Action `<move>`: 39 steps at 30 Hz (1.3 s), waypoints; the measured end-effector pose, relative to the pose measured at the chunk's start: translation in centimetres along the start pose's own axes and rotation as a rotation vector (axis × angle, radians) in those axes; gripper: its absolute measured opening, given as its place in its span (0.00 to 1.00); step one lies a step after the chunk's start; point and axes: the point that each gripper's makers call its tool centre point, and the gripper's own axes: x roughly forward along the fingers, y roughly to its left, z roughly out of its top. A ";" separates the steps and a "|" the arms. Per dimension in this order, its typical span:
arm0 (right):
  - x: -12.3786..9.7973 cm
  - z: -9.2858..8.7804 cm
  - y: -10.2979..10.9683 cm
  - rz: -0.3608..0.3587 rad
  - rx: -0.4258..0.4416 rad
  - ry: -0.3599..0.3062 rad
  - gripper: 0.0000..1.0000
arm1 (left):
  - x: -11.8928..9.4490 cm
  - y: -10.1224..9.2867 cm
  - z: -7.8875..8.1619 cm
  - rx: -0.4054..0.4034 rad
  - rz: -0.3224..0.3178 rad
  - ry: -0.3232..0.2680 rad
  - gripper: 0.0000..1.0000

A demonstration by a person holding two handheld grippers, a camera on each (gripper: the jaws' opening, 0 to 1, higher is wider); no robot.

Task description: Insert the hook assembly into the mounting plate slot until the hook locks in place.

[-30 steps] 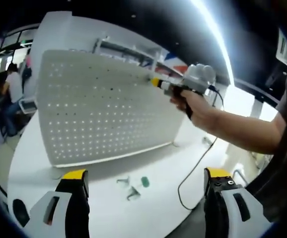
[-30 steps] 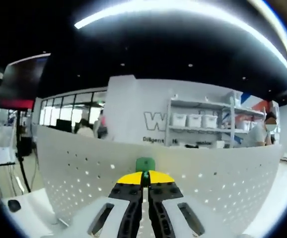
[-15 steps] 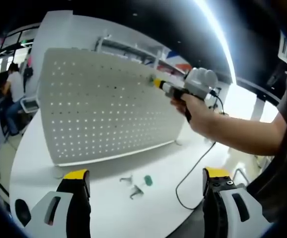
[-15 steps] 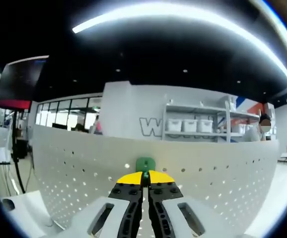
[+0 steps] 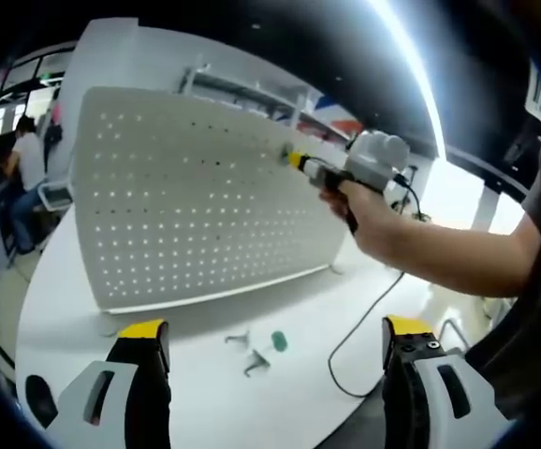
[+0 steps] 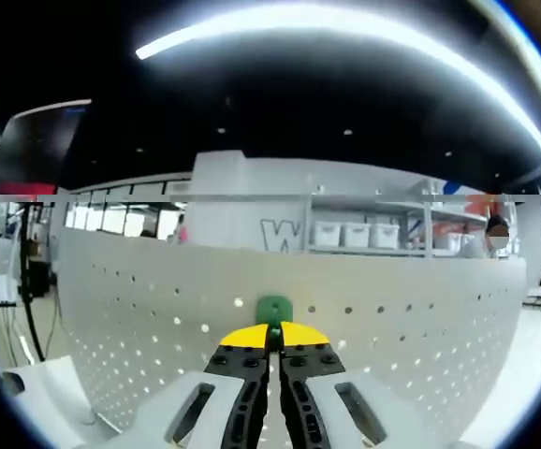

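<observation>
Your green hook (image 6: 273, 309) is pinched between the right gripper (image 6: 272, 339)'s yellow tips, jaws pressed together on it, and it sits right up against the white perforated mounting plate (image 6: 411, 337), near that panel's top edge. Can't tell from the right gripper view whether it's actually seated in a hole or just touching the face.

In the left gripper view you see the same thing from the side: the right gripper (image 5: 294, 159) at about 1 o'clock, your hand (image 5: 362, 201) wrapped round its handle, its nose at the upper right part of the mounting plate (image 5: 186, 206). A dark cable (image 5: 369, 313) trails down from it across the white table (image 5: 196, 393).

Your left gripper (image 5: 275, 351) is spread wide, nothing between the jaws, hanging low at 6 o'clock above the table. Just ahead of it, in front of the plate's bottom edge, lie a couple of spare hooks (image 5: 252, 360), one with a green cap (image 5: 275, 341)

Behind the plate there's a shelf rack (image 6: 373, 234) with white bins
</observation>
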 end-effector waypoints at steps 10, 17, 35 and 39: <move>0.2 0.0 0.0 -0.003 -0.021 0.019 0.00 | 0.1 0.1 0.0 -0.006 0.001 -0.005 0.96; 0.3 -0.5 -0.1 -0.011 -0.068 0.094 0.03 | 0.0 -0.2 0.3 -0.001 -0.005 -0.015 0.96; -2.2 1.8 0.0 0.031 -0.036 0.072 0.22 | -1.0 -0.5 0.4 0.029 0.016 -0.021 0.99; -4.0 0.3 -0.2 0.045 -0.032 0.108 0.23 | -1.2 -0.6 0.0 0.028 0.014 -0.014 0.99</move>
